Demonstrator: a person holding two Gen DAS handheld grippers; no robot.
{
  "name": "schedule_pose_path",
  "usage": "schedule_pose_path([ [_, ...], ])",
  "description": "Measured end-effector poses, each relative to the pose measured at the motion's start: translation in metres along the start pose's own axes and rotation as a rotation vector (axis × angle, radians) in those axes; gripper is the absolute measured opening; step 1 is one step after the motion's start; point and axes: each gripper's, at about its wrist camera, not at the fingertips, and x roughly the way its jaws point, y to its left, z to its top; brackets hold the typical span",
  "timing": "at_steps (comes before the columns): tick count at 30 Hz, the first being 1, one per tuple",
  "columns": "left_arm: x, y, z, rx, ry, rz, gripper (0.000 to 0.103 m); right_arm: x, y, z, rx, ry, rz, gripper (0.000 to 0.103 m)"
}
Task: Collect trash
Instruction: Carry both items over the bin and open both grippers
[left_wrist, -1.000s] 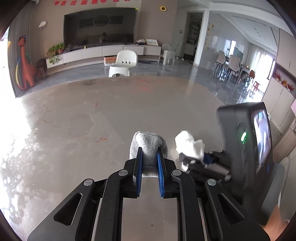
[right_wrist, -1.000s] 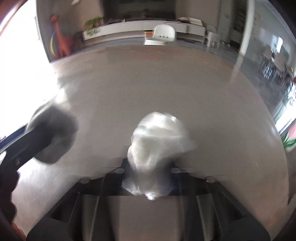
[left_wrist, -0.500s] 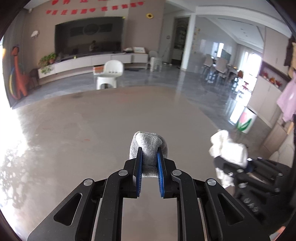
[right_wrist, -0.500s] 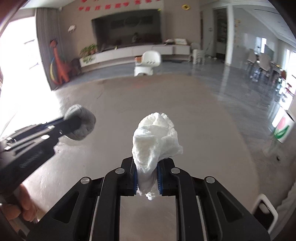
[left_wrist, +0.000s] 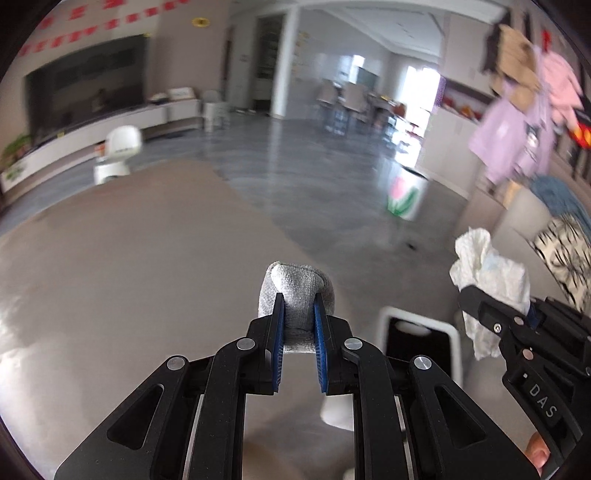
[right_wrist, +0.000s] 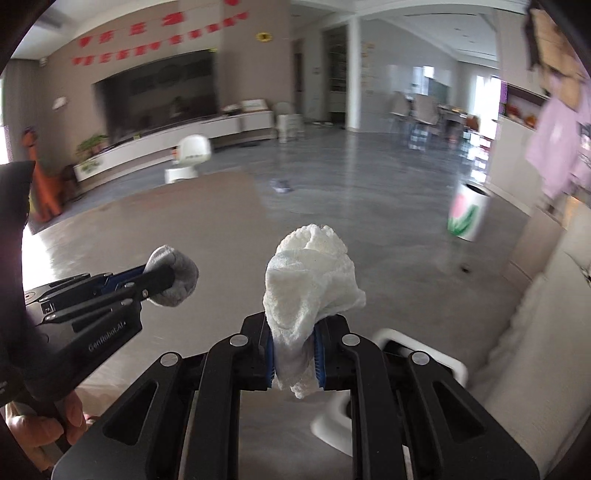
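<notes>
My left gripper is shut on a grey rolled-up cloth wad that pokes out past its blue pads. The same wad and the left gripper show at the left of the right wrist view. My right gripper is shut on a crumpled white paper tissue, which also appears at the right of the left wrist view as the tissue. A white bin with a black opening stands on the floor just below and ahead of both grippers; its rim shows behind the right fingers.
A white bucket with a pink tulip print stands on the grey floor further off to the right. Clothes hang at the upper right above a cabinet. A white child's chair sits far back left. A small dark scrap lies on the floor.
Both grippers have swung to the right with their loads still held. The white bin and the tulip bucket have come into view, and the chair has slid to the left.
</notes>
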Motion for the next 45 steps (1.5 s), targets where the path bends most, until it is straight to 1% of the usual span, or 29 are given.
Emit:
schedule_pose_path([
  [4, 0.017, -0.049, 0.000, 0.087, 0.035, -0.061, 0.014, -0.003, -0.047, -0.019, 0.063, 0.019, -0.070, 0.017],
  [8, 0.038, -0.089, -0.003, 0.146, 0.071, -0.107, 0.014, -0.004, -0.083, -0.039, 0.111, 0.036, -0.108, 0.017],
  [13, 0.062, -0.125, -0.012, 0.208, 0.113, -0.129, 0.014, 0.005, -0.109, -0.054, 0.150, 0.052, -0.131, 0.017],
  [19, 0.088, -0.149, -0.015, 0.247, 0.157, -0.137, 0.015, 0.019, -0.133, -0.073, 0.188, 0.086, -0.130, 0.017],
  [20, 0.093, -0.153, -0.016, 0.253, 0.166, -0.138, 0.017, 0.023, -0.139, -0.074, 0.194, 0.094, -0.134, 0.017],
  [21, 0.100, -0.158, -0.018, 0.261, 0.185, -0.145, 0.029, 0.025, -0.141, -0.074, 0.198, 0.098, -0.135, 0.017],
  [22, 0.107, -0.160, -0.020, 0.269, 0.214, -0.161, 0.052, 0.030, -0.147, -0.077, 0.204, 0.105, -0.135, 0.017],
  [23, 0.115, -0.161, -0.021, 0.269, 0.230, -0.139, 0.063, 0.031, -0.151, -0.079, 0.213, 0.107, -0.151, 0.018],
  [24, 0.123, -0.163, -0.022, 0.266, 0.236, -0.111, 0.083, 0.032, -0.155, -0.082, 0.224, 0.111, -0.160, 0.017],
  [25, 0.133, -0.163, -0.022, 0.255, 0.248, -0.108, 0.093, 0.034, -0.160, -0.084, 0.243, 0.116, -0.163, 0.018],
  [27, 0.141, -0.162, -0.022, 0.233, 0.266, -0.137, 0.093, 0.036, -0.170, -0.089, 0.280, 0.125, -0.164, 0.018],
  [30, 0.144, -0.165, -0.023, 0.252, 0.267, -0.124, 0.094, 0.036, -0.172, -0.092, 0.282, 0.128, -0.175, 0.018],
  [33, 0.139, -0.165, -0.024, 0.282, 0.242, -0.101, 0.094, 0.038, -0.172, -0.092, 0.279, 0.133, -0.171, 0.018],
  [36, 0.133, -0.165, -0.019, 0.285, 0.227, -0.077, 0.094, 0.039, -0.166, -0.091, 0.274, 0.134, -0.160, 0.018],
  [42, 0.113, -0.138, -0.006, 0.242, 0.163, -0.006, 0.095, 0.059, -0.165, -0.088, 0.259, 0.149, -0.136, 0.018],
  [45, 0.107, -0.125, -0.004, 0.240, 0.147, 0.031, 0.096, 0.075, -0.160, -0.088, 0.241, 0.168, -0.135, 0.018],
])
